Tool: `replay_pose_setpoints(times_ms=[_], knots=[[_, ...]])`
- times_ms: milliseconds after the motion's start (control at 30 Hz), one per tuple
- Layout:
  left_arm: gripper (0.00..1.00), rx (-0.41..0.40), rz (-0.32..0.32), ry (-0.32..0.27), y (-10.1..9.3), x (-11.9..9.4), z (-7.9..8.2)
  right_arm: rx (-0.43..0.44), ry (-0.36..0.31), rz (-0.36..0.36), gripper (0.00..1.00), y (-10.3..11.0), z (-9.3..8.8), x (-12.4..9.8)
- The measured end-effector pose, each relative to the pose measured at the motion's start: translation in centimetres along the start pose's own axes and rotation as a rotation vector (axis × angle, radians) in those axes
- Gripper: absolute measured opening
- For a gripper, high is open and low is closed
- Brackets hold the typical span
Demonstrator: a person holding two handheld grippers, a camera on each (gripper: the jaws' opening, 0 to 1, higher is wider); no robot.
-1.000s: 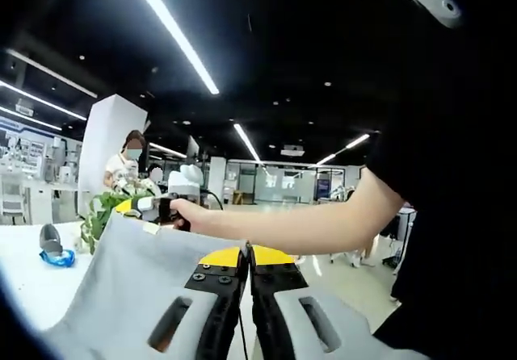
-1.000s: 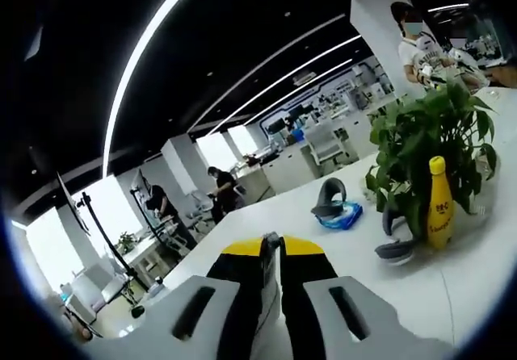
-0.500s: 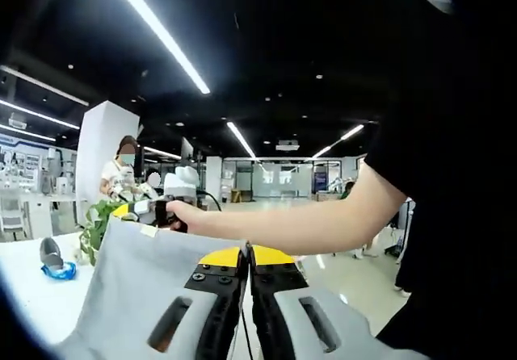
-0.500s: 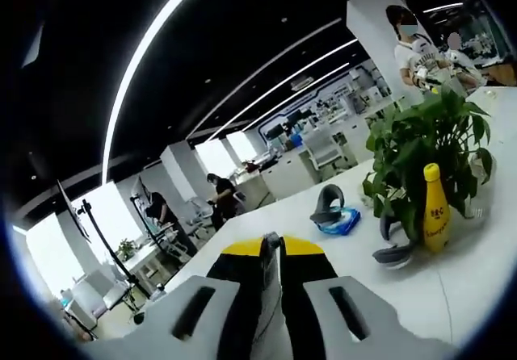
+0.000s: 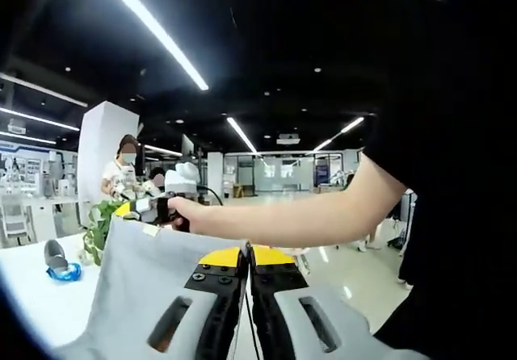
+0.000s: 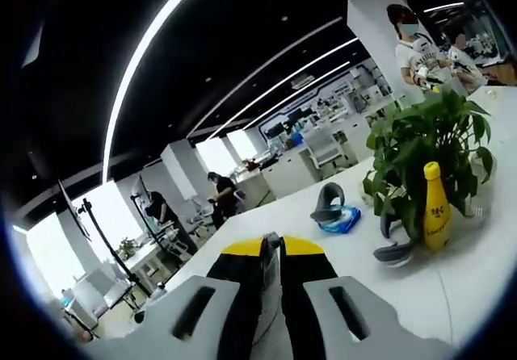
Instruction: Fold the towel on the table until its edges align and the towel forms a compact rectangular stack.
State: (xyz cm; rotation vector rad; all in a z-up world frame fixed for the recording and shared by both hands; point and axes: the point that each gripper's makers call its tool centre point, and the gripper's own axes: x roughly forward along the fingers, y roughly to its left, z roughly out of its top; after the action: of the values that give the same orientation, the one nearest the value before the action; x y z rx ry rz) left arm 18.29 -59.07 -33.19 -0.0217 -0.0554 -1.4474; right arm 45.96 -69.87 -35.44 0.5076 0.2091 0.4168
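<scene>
The grey towel (image 5: 137, 283) hangs stretched in the air between both grippers. My left gripper (image 5: 247, 252) is shut on one top corner, jaws pressed together with cloth between them. At the far top corner, which has a small white tag, the right gripper (image 5: 150, 208) shows in the left gripper view, held by a hand (image 5: 182, 212). In the right gripper view my right gripper (image 6: 271, 244) is shut on a thin edge of the towel (image 6: 269, 311), above the white table (image 6: 472, 283).
A potted plant (image 6: 428, 146), a yellow bottle (image 6: 437, 207), blue goggles (image 6: 337, 217) and a grey headset (image 6: 393, 251) sit on the table. The person's arm (image 5: 299, 223) and dark shirt (image 5: 452, 182) take up the right of the left gripper view. Other people stand at desks behind.
Both views shifted slightly with the hands. The towel stays stretched between the two shut grippers, with no visible change in grip.
</scene>
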Motion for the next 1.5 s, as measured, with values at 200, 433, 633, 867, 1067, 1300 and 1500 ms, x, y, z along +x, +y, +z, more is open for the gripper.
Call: replay_pose_setpoints(times_ms=[200,433,633,867,1067,1300,1500], knots=[[0.03,0.004,0.024,0.015,0.3,-0.5,-0.4,0.005,0.013,0.008,0.03,0.2,-0.5,0.6],[0.03,0.013,0.067,0.010,0.9,-1.5,-0.3,0.005,0.029,0.028,0.03,1.0,-0.8,1.5],[0.03,0.011,0.178,0.006,2.5,-4.0,-0.6,-0.008,0.048,0.047,0.03,1.9,-1.5,3.0],[0.03,0.027,0.224,0.059,2.8,-5.8,-2.3,0.017,0.049,0.078,0.03,3.3,-2.2,4.0],[0.03,0.013,0.272,0.054,3.5,-7.6,-2.0,0.030,0.063,0.095,0.03,4.4,-2.8,5.1],[0.03,-0.038,0.320,0.065,4.5,-10.2,-2.2,0.083,0.069,0.146,0.03,6.7,-3.3,6.6],[0.03,-0.061,0.372,0.064,5.1,-11.7,-2.6,0.088,0.094,0.161,0.03,7.2,-3.7,8.7]])
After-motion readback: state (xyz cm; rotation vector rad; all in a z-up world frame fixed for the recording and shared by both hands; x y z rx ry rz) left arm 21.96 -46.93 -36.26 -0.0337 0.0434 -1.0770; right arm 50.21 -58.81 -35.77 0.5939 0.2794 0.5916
